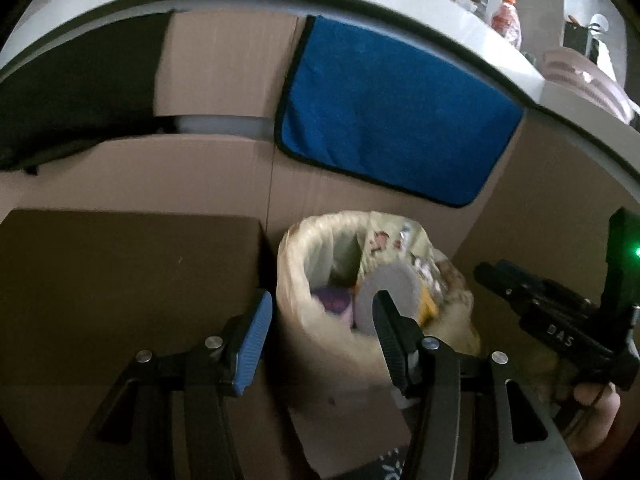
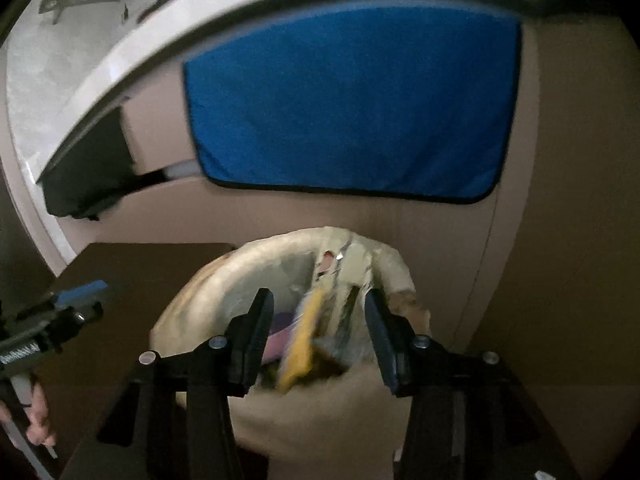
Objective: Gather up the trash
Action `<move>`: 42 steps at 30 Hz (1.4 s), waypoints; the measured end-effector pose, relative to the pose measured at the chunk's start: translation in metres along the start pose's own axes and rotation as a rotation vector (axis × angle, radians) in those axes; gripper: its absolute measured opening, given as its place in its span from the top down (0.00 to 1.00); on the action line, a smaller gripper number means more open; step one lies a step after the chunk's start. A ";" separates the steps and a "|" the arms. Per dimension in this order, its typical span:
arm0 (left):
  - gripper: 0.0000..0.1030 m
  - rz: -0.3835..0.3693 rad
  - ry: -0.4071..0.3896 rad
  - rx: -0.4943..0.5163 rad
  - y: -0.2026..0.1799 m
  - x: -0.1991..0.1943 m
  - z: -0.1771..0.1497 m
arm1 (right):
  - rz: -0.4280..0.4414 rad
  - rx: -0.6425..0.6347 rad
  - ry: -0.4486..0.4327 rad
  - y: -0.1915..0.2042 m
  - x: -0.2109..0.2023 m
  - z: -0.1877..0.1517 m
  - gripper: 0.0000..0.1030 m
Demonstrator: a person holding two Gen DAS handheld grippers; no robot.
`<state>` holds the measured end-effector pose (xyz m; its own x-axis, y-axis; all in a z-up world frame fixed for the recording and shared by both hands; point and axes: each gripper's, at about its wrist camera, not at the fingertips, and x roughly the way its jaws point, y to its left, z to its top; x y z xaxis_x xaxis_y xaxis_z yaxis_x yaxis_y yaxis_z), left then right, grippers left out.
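Jaws of both the left gripper (image 1: 320, 316) and right gripper (image 2: 318, 320) stand apart, holding nothing, above a bin (image 1: 296, 264) lined with pale plastic, crammed with blurred wrappers (image 2: 298, 344).

Each black tool (image 1: 320, 320) carries silver screws; the left has one ribbed blue pad (image 1: 252, 340).

It looks like a home kitchen or utility corner: a pale countertop (image 1: 420, 20) carries a drink bottle (image 1: 507, 20) and stacked pink dishes (image 1: 584, 76), a blue cloth (image 2: 352, 104) hangs off its edge, and a bag-lined trash bin (image 2: 224, 280) stands among cardboard boxes (image 1: 120, 280) below.
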<state>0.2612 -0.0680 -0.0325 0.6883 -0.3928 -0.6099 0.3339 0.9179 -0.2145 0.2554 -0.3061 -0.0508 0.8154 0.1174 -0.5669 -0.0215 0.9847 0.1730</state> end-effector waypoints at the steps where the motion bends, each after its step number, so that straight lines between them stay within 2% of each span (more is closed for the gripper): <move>1: 0.48 0.015 -0.011 -0.001 -0.003 -0.015 -0.008 | -0.009 -0.008 -0.004 0.005 -0.010 -0.003 0.54; 4: 0.48 0.056 -0.048 0.013 -0.011 -0.058 -0.028 | -0.060 -0.055 -0.032 0.027 -0.053 -0.020 0.50; 7: 0.48 0.112 -0.082 0.033 -0.022 -0.099 -0.052 | -0.068 -0.076 -0.087 0.043 -0.103 -0.041 0.31; 8: 0.47 0.130 -0.091 0.043 -0.026 -0.111 -0.059 | -0.053 -0.080 -0.104 0.049 -0.119 -0.049 0.27; 12: 0.47 0.158 -0.101 0.061 -0.036 -0.146 -0.088 | -0.036 -0.092 -0.125 0.069 -0.169 -0.078 0.27; 15: 0.47 0.153 -0.074 0.036 -0.039 -0.166 -0.104 | -0.049 -0.124 -0.123 0.084 -0.190 -0.097 0.27; 17: 0.47 0.136 -0.072 0.059 -0.046 -0.179 -0.114 | -0.045 -0.114 -0.118 0.089 -0.200 -0.107 0.27; 21: 0.47 0.184 -0.132 0.115 -0.060 -0.205 -0.127 | -0.024 -0.101 -0.125 0.099 -0.212 -0.120 0.27; 24: 0.47 0.224 -0.159 0.106 -0.060 -0.217 -0.131 | -0.049 -0.116 -0.154 0.106 -0.221 -0.124 0.27; 33: 0.47 0.323 -0.219 0.075 -0.057 -0.240 -0.135 | -0.009 -0.077 -0.181 0.109 -0.234 -0.127 0.27; 42: 0.47 0.335 -0.258 0.081 -0.060 -0.253 -0.137 | 0.003 -0.074 -0.206 0.114 -0.242 -0.128 0.27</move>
<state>-0.0216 -0.0157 0.0303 0.9024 -0.0846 -0.4225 0.1069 0.9938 0.0295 -0.0183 -0.2058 0.0034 0.9162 0.0994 -0.3881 -0.0606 0.9920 0.1109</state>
